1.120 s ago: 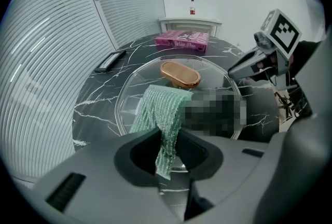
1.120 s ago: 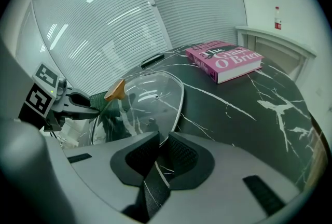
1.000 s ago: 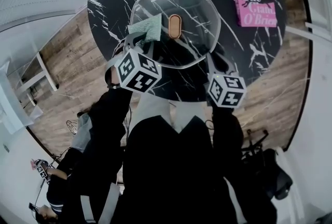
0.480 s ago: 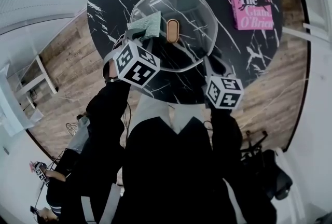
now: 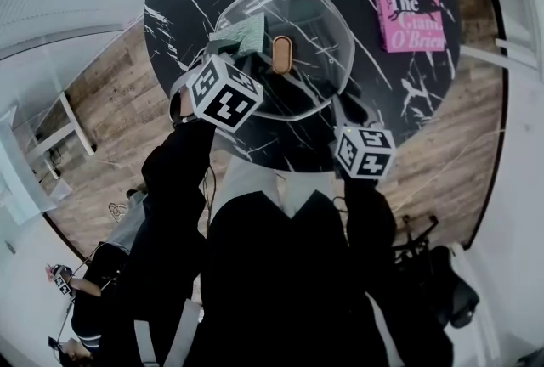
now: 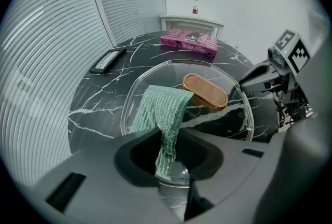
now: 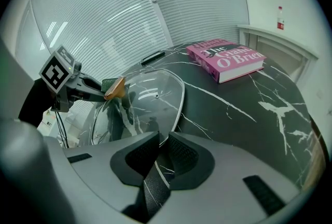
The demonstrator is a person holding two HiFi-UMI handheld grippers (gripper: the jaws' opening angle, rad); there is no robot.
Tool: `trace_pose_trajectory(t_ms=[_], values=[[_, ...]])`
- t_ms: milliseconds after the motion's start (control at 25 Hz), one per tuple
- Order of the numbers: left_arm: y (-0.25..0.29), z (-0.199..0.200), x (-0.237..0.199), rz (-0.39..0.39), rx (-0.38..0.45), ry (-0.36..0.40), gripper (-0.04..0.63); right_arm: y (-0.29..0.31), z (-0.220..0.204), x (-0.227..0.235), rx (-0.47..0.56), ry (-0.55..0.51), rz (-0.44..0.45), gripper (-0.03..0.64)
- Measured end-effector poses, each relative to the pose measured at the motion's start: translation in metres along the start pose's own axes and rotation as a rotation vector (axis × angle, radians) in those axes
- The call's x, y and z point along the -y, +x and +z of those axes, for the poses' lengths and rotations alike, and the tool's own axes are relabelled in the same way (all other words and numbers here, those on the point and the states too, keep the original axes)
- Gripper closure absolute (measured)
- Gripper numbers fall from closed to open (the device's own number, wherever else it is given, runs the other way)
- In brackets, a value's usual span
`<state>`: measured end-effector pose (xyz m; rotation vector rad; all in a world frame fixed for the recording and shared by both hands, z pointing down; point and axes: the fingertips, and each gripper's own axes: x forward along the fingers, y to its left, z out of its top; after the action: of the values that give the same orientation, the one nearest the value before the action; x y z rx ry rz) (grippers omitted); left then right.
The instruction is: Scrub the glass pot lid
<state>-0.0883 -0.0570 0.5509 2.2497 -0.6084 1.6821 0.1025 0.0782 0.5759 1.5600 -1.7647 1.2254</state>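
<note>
Green cloth (image 5: pixel 240 33) slid up glass lid (image 5: pixel 321 21), right gripper (image 7: pixel 160 148) clamping rim

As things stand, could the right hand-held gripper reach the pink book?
Probably not yet: the right hand-held gripper is clamped on the rim of the glass lid. Otherwise nothing on the table stands between it and the pink book.
</note>
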Motion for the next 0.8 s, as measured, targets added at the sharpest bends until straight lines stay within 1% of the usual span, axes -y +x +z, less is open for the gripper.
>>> trace_pose_trajectory(t_ms=[320, 680, 800], values=[[0.002, 0.010, -0.010, -0.018, -0.011, -0.014, 0.508, 0.000, 0.001, 0.000, -0.005, 0.009, 0.003, 0.576], [0.010, 0.026, -0.025, -0.005, -0.030, -0.006, 0.508, 0.000, 0.000, 0.000, -0.020, 0.007, 0.006, 0.575], [0.011, 0.034, -0.027, -0.020, -0.031, -0.019, 0.508, 0.000, -0.001, 0.000, -0.024, 0.005, 0.008, 0.575]])
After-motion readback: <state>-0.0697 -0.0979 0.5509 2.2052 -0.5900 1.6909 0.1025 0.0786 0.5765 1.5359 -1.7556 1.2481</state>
